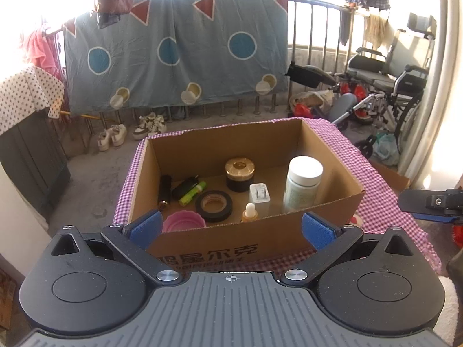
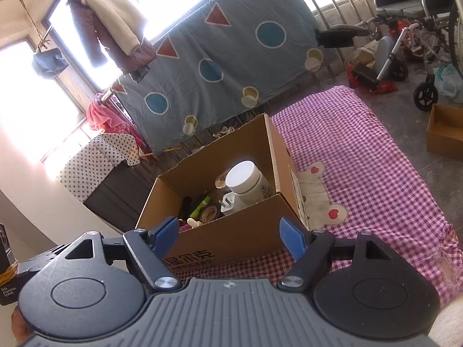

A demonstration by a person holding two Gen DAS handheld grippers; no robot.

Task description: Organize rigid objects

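An open cardboard box (image 1: pixel 324 144) stands on a purple checked cloth (image 1: pixel 379 190). Inside it are a white-capped bottle (image 1: pixel 302 180), a gold-lidded black jar (image 1: pixel 240 173), a white charger plug (image 1: pixel 259 195), a black tape roll (image 1: pixel 213 205), a dropper bottle (image 1: pixel 249 213), a pink cup (image 1: pixel 183 222), a green tube (image 1: pixel 192 193) and a black cylinder (image 1: pixel 165 192). My left gripper (image 1: pixel 231 230) is open and empty in front of the box's near wall. My right gripper (image 2: pixel 230 237) is open and empty, near the same box (image 2: pixel 240 234) from its right front.
The checked cloth (image 2: pixel 361 156) stretches right of the box, with a bear patch (image 2: pixel 318 196). A wheelchair (image 1: pixel 387 81) and clutter stand at the back right. A small cardboard box (image 2: pixel 445 131) sits on the floor. A patterned sheet (image 1: pixel 173 52) hangs on the railing behind.
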